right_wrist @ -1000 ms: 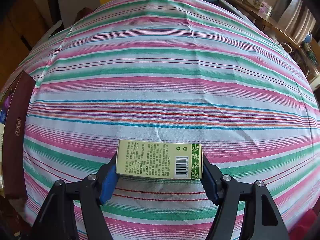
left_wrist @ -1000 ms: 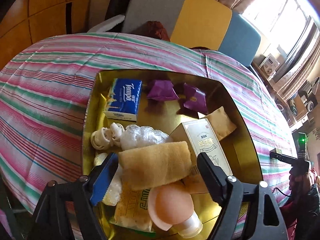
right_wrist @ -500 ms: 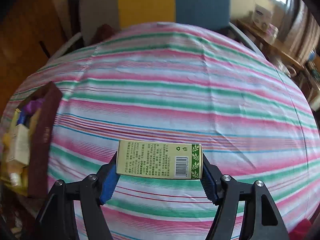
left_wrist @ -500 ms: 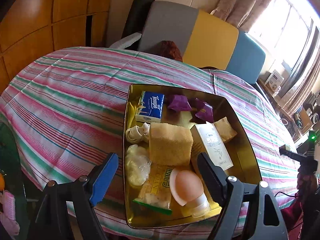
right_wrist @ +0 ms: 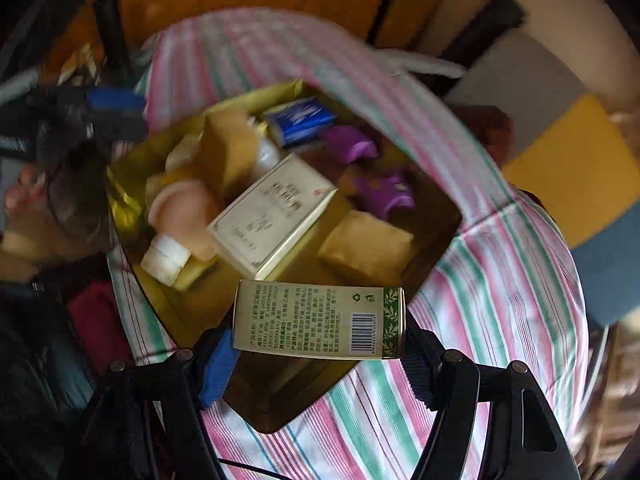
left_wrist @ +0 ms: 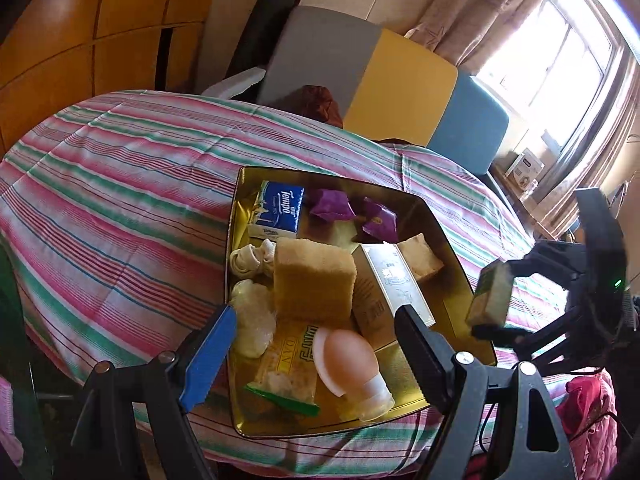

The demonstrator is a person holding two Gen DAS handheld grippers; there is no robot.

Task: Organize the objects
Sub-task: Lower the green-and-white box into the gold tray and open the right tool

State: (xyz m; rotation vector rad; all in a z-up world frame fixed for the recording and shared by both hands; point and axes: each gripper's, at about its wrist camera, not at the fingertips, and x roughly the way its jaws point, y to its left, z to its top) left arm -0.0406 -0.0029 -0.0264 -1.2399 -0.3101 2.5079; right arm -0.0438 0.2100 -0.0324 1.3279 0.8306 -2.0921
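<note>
I've got the right gripper (right_wrist: 320, 344) clamped on the green box (right_wrist: 320, 320), lower centre of frame, above the gold tray (right_wrist: 432, 216). My left gripper (left_wrist: 316, 332) is spread apart, empty, over the tray's near edge.

Glossy, mirror-like gold metal on the tray (left_wrist: 440, 236); woven striped cloth, matt and lightly creased, over the counter (left_wrist: 120, 200); printed paper card, faintly shiny, on the green-edged box (right_wrist: 320, 320); polished wood on the panels (left_wrist: 80, 40), upper left; coarse, spongy yellow pad (left_wrist: 314, 280).
</note>
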